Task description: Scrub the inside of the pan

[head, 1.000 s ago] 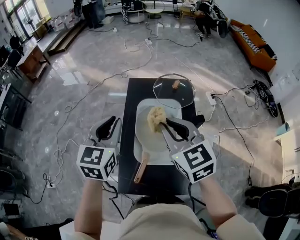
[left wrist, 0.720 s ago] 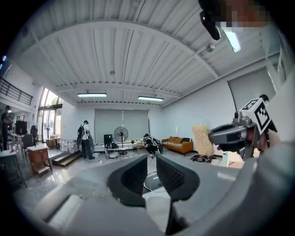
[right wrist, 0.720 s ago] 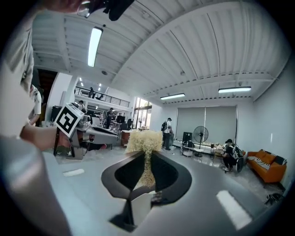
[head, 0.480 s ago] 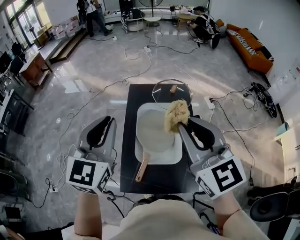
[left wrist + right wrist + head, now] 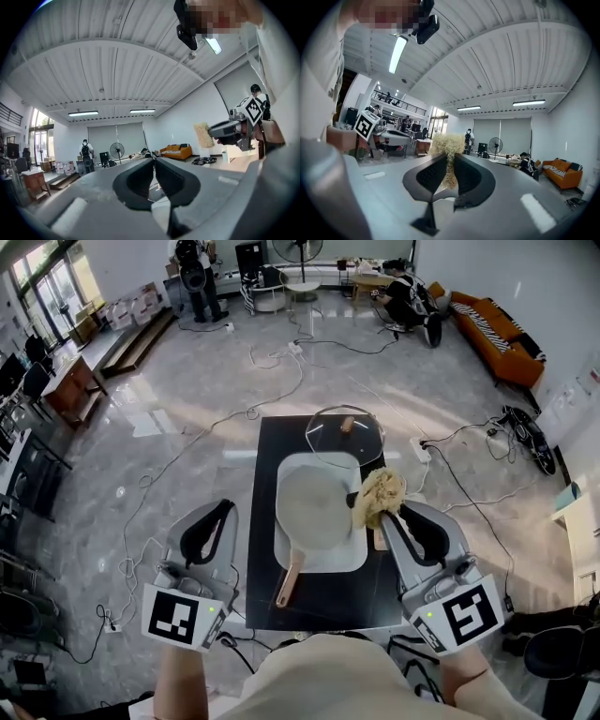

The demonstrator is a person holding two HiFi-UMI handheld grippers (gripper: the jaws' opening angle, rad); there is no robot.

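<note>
The right hand-held gripper clamps the straw-coloured scrubber; the pan lies just to its left, between both hand-held grippers, on the black desk; scrubbing looks finished or paused; the left hand-held gripper, jaws just closing on nothing, is clenched; cables cross the marble floor.

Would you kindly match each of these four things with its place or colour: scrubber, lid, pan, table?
Things:
1 scrubber
2 lid
3 pan
4 table

Places or colours:
A black
B far end of the table
C between the right gripper's jaws
D mid-table, handle towards the near edge

Pairs: 1-C, 2-B, 3-D, 4-A
</note>
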